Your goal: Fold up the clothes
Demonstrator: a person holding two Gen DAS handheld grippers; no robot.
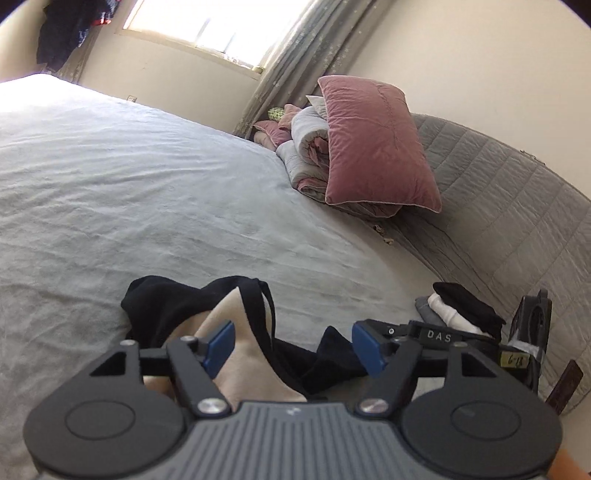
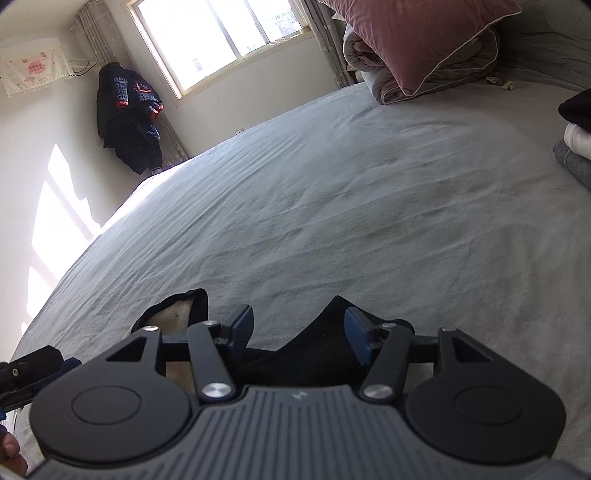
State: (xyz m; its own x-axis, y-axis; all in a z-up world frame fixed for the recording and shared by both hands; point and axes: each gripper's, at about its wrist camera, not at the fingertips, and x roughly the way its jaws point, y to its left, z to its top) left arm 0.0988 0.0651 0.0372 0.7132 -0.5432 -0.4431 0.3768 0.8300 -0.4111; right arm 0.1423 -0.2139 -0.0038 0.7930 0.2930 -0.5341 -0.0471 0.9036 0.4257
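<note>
Garment: one black cloth garment with beige lining, crumpled at lower centre on the bed.
Grippers: two; left gripper spread, right gripper spread, nothing pinched.
Folded stack: one, right.
Pillows: one pink velvet pillow.
Surface: grey bedsheet.
Room: one window, upper left.

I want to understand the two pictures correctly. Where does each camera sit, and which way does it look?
Left wrist: sits on the left gripper, looks along its open jaws over the black garment and bed toward the pink pillow; the right gripper shows at the right edge.
Right wrist: sits on the right gripper, looks across the bed toward the window; the left gripper and a fingertip show at the left edge.
Shared: bed, garment, pillow, folded stack.
</note>
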